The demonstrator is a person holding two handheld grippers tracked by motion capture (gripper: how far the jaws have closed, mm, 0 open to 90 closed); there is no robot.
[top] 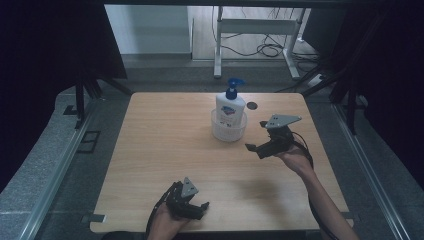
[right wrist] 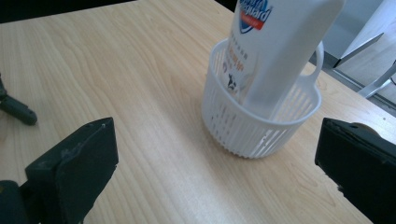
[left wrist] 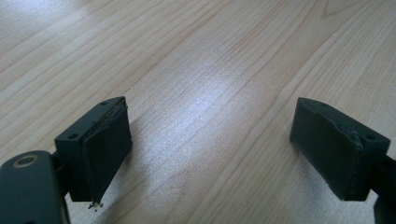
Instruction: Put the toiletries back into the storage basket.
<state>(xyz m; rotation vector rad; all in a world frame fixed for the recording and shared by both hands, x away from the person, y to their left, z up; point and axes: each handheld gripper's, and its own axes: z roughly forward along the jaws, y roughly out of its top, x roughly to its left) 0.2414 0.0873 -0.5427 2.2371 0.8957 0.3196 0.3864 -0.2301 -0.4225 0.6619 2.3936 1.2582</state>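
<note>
Though basketed, white blue-pumped bottle (top: 230,110) upright

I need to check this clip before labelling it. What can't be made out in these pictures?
- Bottle: top cut off by the right gripper view's upper edge.
- Bottle base: hidden behind the basket wall.
- Label print: too small in the high view.
- Left gripper: its fingers are dark and blurred in the high view.

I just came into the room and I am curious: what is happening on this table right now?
A person holds a two-jaw gripper in each hand over a wooden table. The right gripper is open, empty and turned toward a white soap bottle with a blue pump, which stands inside a small white basket near the far edge. It is close to the basket but not touching it. The left gripper is open too, low over bare wood near the front edge.
</note>
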